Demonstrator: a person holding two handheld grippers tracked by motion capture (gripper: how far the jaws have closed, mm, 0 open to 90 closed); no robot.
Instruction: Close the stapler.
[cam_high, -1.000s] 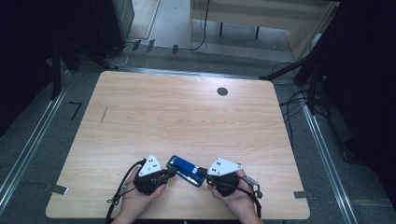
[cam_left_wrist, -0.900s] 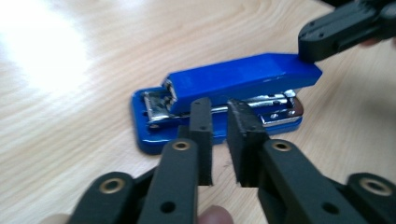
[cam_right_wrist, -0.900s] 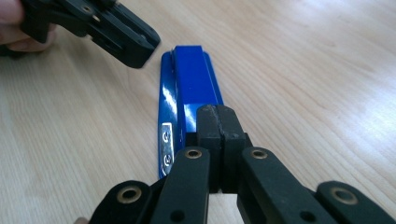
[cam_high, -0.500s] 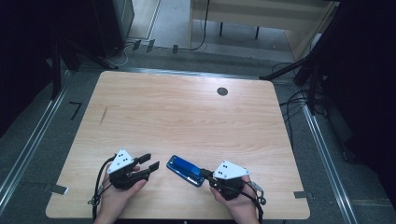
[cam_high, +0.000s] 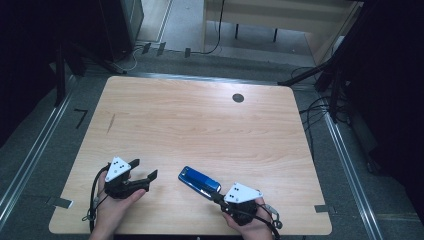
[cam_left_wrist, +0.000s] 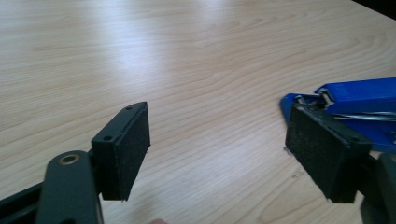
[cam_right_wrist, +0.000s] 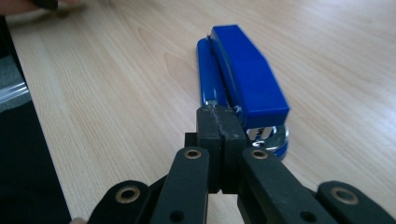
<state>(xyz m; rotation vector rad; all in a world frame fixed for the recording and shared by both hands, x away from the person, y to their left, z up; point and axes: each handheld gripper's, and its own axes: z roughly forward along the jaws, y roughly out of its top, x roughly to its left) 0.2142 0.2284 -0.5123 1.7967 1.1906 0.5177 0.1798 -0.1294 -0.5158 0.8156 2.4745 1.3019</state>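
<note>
High view. Shows a pale wooden bench with a small black round insert near its far edge. Near the front edge, between the two hands, lies a blue stapler, flat and slantwise, one end toward the far left, the other toward the near right. At the left, the left hand comes up from the bottom edge, wrapped around the left gripper, white three-cornered plate on top, jaws pointing to the right at the stapler yet apart from it, bare wood in between. At the right, the right hand clasps the right gripper, aimed up and to the left, tips right at the stapler's near right end. Cables trail from both toward the front edge.

Left gripper view. Looks low across the bench. Left gripper released: jaws spread wide, having just been opening, with plain wood grain between the two black pads. Past the right-hand pad, the stapler's blue end, with a metal strip between base and top arm, detail lost from above.

Right gripper view. Looks along the stapler from its hinge end, body running away over the bench, bright metal visible under the blue top at the near end. Right gripper clenched, pads pressed flat together, tips close against that near end; cannot tell whether anything thin sits pinched between them.
</note>
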